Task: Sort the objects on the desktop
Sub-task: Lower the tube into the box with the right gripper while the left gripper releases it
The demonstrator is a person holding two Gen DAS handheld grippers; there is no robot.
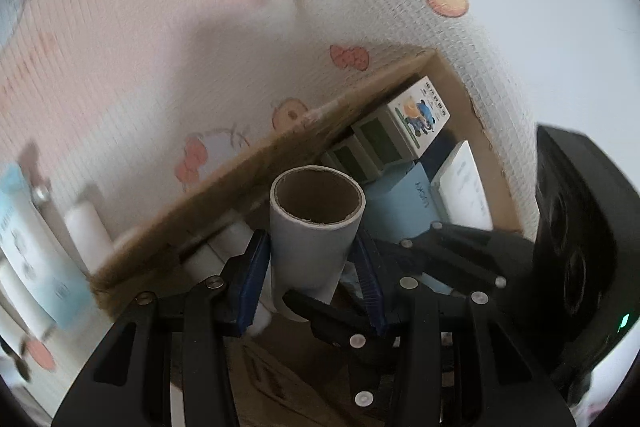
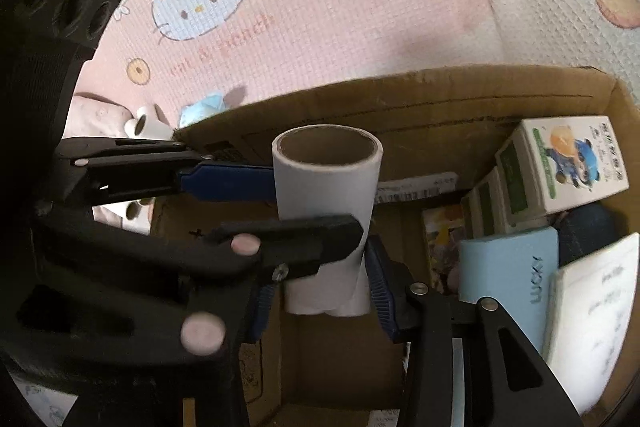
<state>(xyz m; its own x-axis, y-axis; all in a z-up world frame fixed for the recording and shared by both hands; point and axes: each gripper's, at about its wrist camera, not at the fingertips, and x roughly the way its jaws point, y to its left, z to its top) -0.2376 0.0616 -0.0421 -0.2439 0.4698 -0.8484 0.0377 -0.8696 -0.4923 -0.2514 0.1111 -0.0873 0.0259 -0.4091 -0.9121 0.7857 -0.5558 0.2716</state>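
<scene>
A white paper tube (image 1: 316, 239) with a brown cardboard core stands upright over the open cardboard box (image 1: 240, 167). My left gripper (image 1: 312, 259) is shut on it, a blue pad against each side. One black finger (image 1: 320, 311) of the right gripper crosses the tube lower down. In the right wrist view the same tube (image 2: 326, 183) hangs inside the box (image 2: 400, 95). There my right gripper (image 2: 320, 283) is shut on its lower end, while the left gripper (image 2: 316, 203) reaches in from the left and clamps its middle.
In the box lie a white-and-green cartoon carton (image 2: 572, 155), a light blue box (image 2: 512, 267) and a white booklet (image 2: 596, 307). A pink cartoon-print cloth (image 2: 320, 7) covers the surface behind. Small white rolls (image 2: 148, 123) and a blue packet (image 2: 204, 107) lie left of the box.
</scene>
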